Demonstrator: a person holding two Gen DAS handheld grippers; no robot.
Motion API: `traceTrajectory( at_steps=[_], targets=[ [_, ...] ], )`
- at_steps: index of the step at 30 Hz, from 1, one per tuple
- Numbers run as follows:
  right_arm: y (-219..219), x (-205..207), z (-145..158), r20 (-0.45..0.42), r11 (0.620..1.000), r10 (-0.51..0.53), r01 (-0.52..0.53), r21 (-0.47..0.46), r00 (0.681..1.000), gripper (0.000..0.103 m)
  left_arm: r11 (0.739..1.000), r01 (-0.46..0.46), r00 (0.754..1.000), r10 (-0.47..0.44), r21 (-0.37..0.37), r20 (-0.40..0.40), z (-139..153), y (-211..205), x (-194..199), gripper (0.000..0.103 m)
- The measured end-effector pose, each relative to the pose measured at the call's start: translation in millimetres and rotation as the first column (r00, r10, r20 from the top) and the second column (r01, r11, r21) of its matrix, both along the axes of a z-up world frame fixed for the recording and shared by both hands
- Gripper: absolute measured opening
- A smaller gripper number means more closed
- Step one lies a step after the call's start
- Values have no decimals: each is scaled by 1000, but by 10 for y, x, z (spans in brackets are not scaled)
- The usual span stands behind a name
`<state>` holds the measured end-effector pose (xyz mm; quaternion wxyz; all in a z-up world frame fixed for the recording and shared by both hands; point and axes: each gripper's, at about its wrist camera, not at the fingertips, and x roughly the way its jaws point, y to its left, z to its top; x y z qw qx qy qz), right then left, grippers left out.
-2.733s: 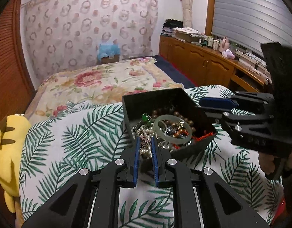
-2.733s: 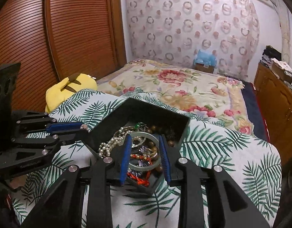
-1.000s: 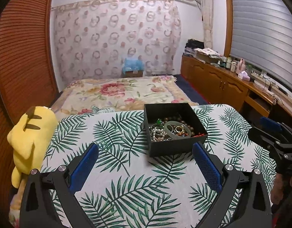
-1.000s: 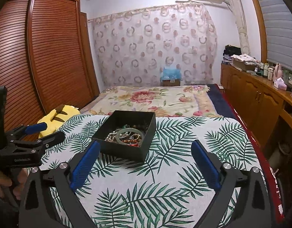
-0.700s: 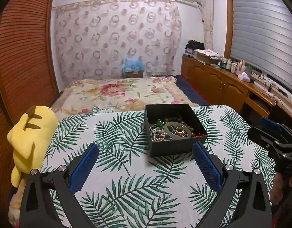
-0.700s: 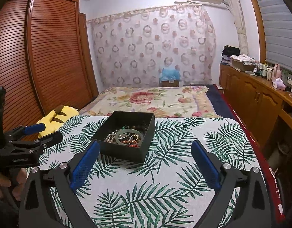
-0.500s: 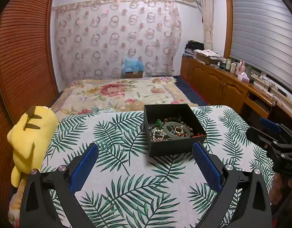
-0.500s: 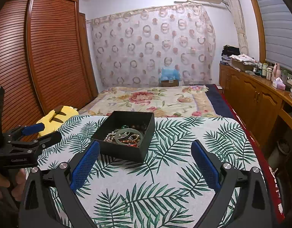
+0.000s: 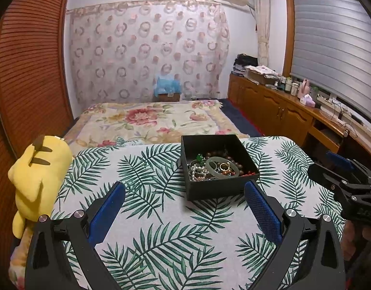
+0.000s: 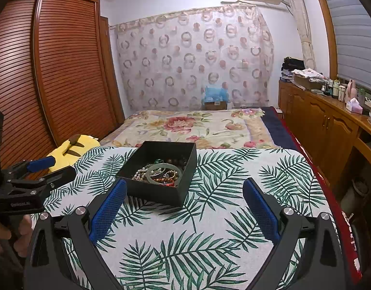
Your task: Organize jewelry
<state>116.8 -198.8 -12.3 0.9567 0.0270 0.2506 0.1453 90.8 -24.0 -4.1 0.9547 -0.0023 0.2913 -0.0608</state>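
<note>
A black open box point(image 9: 224, 188) stands on the palm-leaf cloth point(image 9: 161, 217). It holds a tangle of jewelry point(image 9: 216, 168): a pale green bangle, pearl strands, brown beads, red beads and a ring. The box also shows in the right wrist view point(image 10: 161, 193). My left gripper point(image 9: 185, 207) is wide open and empty, held back from the box's near side. My right gripper point(image 10: 184, 207) is wide open and empty, also short of the box. Each gripper shows at the edge of the other's view, the right one point(image 9: 349, 183) and the left one point(image 10: 33, 178).
A yellow plush toy point(image 9: 38, 176) lies at the cloth's left edge. A bed with a floral cover point(image 9: 149, 120) lies beyond. A slatted wooden wardrobe point(image 10: 52, 84) stands left. A wooden cabinet point(image 9: 282, 111) with clutter runs along the right.
Both grippers pulled back from the box and opened wide between 2.7 s and 1.0 s ago. Since then they have barely moved.
</note>
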Motion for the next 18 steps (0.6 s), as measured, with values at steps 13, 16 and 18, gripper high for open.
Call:
traceTrajectory(
  at_steps=[13, 16, 18],
  targets=[
    [2, -2, 1, 0, 1000, -1, 1, 0, 1000, 98, 1000, -1, 1000, 1, 0, 3, 18, -17, -9, 95],
    [1, -2, 0, 0, 1000, -1, 1, 1, 1000, 98, 1000, -1, 1000, 1, 0, 3, 18, -19, -9, 95],
    [2, -4, 1, 0, 1000, -1, 1, 0, 1000, 98, 1000, -1, 1000, 1, 1, 4, 15, -15, -10, 95]
  ],
)
